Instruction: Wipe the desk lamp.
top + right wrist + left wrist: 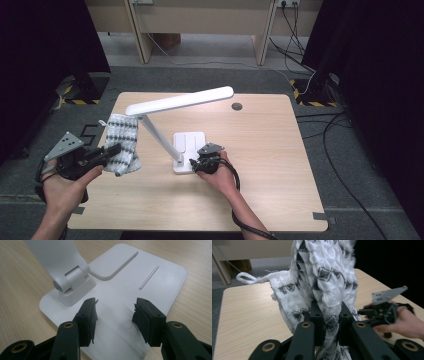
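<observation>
You are gripping a white knitted cloth with a grey-black triangle pattern (322, 287) in your left gripper (111, 150), the black jaws clenched on a bunched fold of it. In the left gripper view the fabric is rising straight up from between the pads, with a small white hanging loop (245, 278) sticking out to one side. In the high view the cloth (122, 142) is sitting over the left part of the light wooden table (270, 165), its lower end at your jaws and the rest spreading away from you, just beside the slanted stem of the lamp.

You are holding your right gripper (196, 164) at the near edge of the flat white rectangular base (192, 141) of a white desk lamp (180, 101). Its jaws are standing released, spread apart above the plastic base (130, 285) with nothing between them; whether the tips are touching the base is not clear. In the right gripper view the lamp's hinge joint (72, 281) is sitting just beyond the left jaw, and a shallow recess and a thin groove are running across the base farther off.

The lamp's long white bar head is reaching out level over the table, from above the cloth toward a small round grey cap (237, 106) set in the tabletop near the far edge.
</observation>
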Demonstrator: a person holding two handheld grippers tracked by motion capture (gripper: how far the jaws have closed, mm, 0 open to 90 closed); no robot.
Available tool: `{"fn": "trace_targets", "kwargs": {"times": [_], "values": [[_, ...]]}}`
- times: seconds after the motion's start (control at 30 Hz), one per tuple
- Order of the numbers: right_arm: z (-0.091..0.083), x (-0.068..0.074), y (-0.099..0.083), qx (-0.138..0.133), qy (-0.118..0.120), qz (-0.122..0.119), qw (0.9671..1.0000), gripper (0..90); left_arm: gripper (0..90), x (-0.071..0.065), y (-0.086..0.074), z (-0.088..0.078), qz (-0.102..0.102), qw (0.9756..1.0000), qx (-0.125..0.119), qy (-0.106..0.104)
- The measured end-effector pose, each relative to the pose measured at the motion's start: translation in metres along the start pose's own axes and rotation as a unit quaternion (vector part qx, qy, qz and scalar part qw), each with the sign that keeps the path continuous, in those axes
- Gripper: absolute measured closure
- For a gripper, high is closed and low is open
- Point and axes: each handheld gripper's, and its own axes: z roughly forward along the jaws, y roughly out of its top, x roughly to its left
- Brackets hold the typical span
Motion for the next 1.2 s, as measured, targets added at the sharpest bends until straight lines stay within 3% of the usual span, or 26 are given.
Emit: {"fn": "trace_targets", "kwargs": {"times": [0.27, 0.43, 0.83, 1.2], "values": [[0.000, 0.000, 0.000, -0.001, -0.001, 0.000, 1.0000, 52.0, 78.9, -0.030, 0.001, 0.004, 0.020, 0.9986, 0.005, -0.048], [0.000, 0.000, -0.001, -0.002, -0.001, 0.000, 1.0000, 51.9, 78.9, -0.042, 0.006, 0.019, 0.016, 0.9972, 0.009, -0.073], [0.000, 0.000, -0.001, -0.002, -0.001, 0.001, 1.0000, 51.9, 78.9, -0.069, 0.028, 0.071, 0.035, 0.9941, 0.022, -0.100], [0.000, 0.000, -0.001, -0.003, 0.000, 0.000, 1.0000, 51.9, 78.8, -0.093, 0.050, 0.127, 0.029, 0.9914, 0.038, -0.122]]}}
